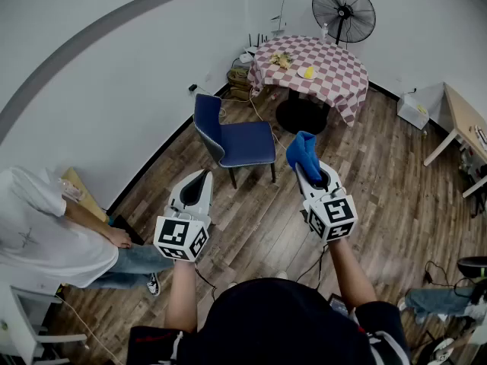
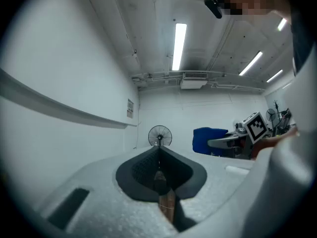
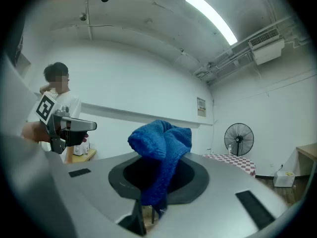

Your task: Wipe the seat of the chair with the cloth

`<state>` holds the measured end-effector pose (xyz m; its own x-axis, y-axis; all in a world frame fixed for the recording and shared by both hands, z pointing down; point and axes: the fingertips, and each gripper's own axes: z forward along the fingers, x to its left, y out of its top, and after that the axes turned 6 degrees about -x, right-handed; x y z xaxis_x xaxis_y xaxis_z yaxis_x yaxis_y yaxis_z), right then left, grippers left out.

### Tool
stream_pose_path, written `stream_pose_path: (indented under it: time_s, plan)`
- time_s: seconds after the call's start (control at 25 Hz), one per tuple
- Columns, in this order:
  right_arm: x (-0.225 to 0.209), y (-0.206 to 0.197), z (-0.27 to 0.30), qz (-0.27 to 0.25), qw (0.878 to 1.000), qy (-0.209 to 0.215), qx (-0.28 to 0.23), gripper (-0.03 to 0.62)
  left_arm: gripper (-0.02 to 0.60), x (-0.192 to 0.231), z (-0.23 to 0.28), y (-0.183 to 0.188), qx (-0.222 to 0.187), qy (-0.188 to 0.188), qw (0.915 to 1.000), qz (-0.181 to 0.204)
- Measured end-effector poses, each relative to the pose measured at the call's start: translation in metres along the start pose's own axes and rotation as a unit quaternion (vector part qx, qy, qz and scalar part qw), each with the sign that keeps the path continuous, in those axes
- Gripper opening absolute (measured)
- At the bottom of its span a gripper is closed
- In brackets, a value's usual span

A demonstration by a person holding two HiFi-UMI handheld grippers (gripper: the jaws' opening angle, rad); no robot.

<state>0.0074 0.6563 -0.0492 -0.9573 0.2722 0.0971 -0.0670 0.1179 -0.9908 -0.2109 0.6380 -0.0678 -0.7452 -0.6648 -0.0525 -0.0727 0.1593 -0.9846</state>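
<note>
The right gripper (image 1: pixel 306 175) clenches its fingers on the blue cloth (image 1: pixel 303 152), well short of the chair (image 1: pixel 245 143) ahead, while the left gripper (image 1: pixel 204 176) is clenched empty; the loosely bunched cloth might slip free during wiping.

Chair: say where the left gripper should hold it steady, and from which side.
Probably the backrest, at its top edge, from above: it's a thin upright panel the jaws could straddle, leaving the seat free for the cloth.
</note>
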Motion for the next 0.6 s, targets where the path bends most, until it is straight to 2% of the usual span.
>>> stream_pose_path:
  time_s: [0.6]
  plan:
    - [-0.033,-0.013,-0.005,0.023,1.000,0.005,-0.001,0.058,0.014,-0.028,0.026,-0.013,0.009,0.002,0.9999,-0.005]
